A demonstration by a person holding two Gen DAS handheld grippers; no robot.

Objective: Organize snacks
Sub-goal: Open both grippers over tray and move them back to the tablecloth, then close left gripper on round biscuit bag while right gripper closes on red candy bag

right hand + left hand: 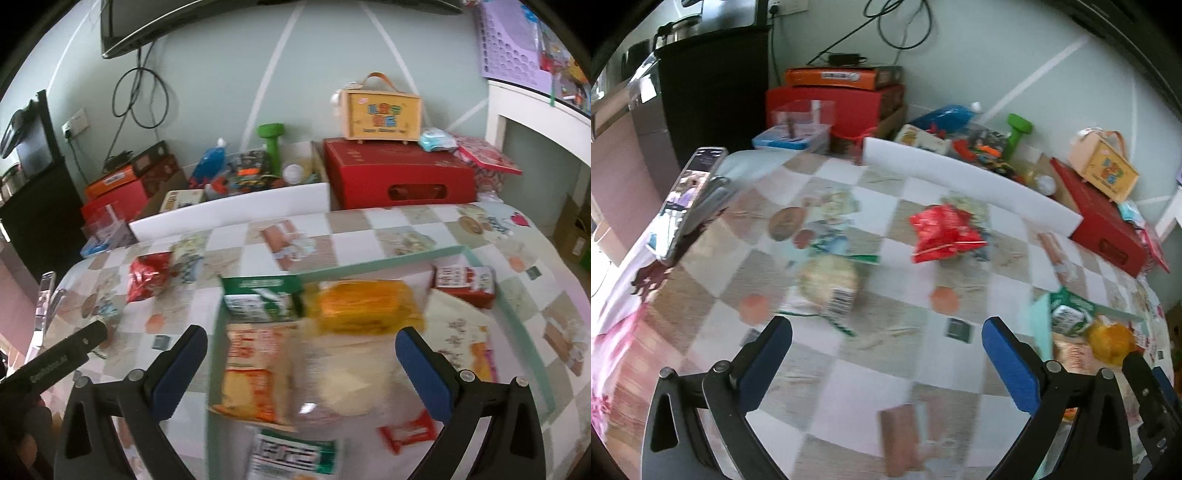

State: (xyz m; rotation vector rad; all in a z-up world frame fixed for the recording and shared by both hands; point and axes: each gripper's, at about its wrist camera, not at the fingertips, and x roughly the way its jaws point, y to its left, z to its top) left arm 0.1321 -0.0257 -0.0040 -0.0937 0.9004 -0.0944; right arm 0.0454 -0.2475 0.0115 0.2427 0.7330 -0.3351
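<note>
The left gripper [886, 338] is hovering over the checked tablecloth [820, 373] with its blue-padded jaws standing wide apart and nothing between them. Ahead of it a crinkled red foil snack bag [943, 230] is lying on the cloth, and nearer, to the left, a round pale rice-cracker pack [829, 282] in clear glossy wrap is resting beside a barcode label. The right gripper [301, 349] is likewise gaping open, hanging just above a shallow tray [384, 260] with a thin mint-green rim. Inside that tray the snacks are crowding together: a green-and-white carton [260, 299] at the back left, a soft yellow-orange packet [364, 306] beside it, an orange printed chip bag [249, 376] in front, a clear bag of pale pieces [349, 384], a flat red wrapped bar [408, 434], and a boxy red-and-white pack [465, 286] against the right side. The same red foil bag [147, 278] is sitting outside the tray, well to its left. Much of the close range is blurring, so print is unreadable.
</note>
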